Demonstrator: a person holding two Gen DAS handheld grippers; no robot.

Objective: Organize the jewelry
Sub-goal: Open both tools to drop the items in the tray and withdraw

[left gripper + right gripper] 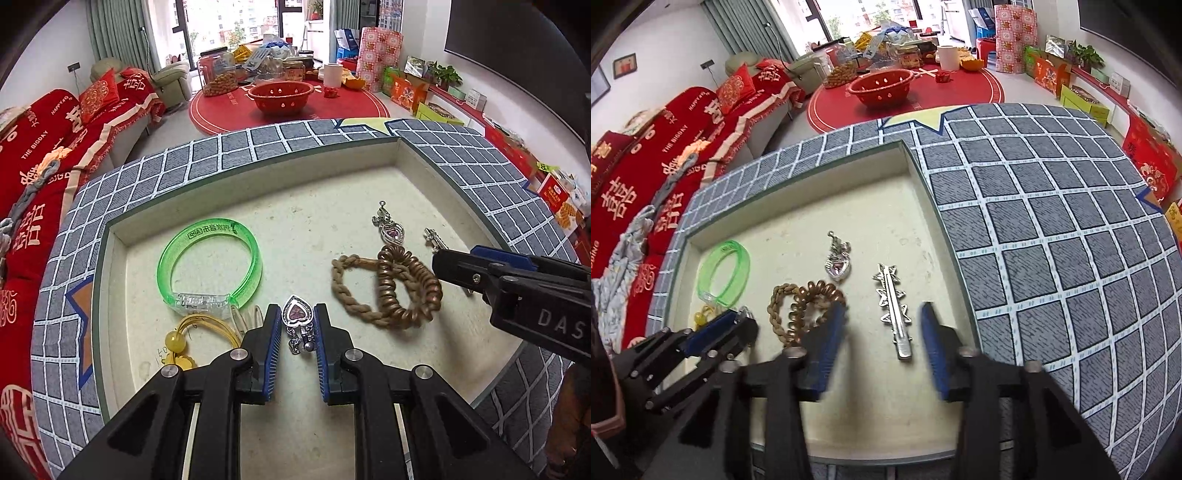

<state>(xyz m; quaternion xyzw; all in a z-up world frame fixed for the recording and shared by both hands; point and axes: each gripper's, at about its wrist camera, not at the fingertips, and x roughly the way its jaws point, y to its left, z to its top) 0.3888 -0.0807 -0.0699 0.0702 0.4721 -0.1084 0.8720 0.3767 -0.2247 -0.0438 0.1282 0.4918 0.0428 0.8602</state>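
A grey grid-patterned cloth (1052, 229) covers the table, and on it sits a shallow cream tray (258, 173) holding the jewelry. In the tray lie a clear green bangle (210, 262), a braided tan cord bracelet (354, 291) overlapped by a coiled bronze hair tie (406, 288), and a heart pendant (392, 230). The left gripper (297, 325) is clamped on a silver heart charm (297, 315), which seems to rest on the tray floor. The right gripper (882, 328) stands with its jaws apart, blurred, either side of a silver star hair clip (894, 306) lying flat between them, untouched.
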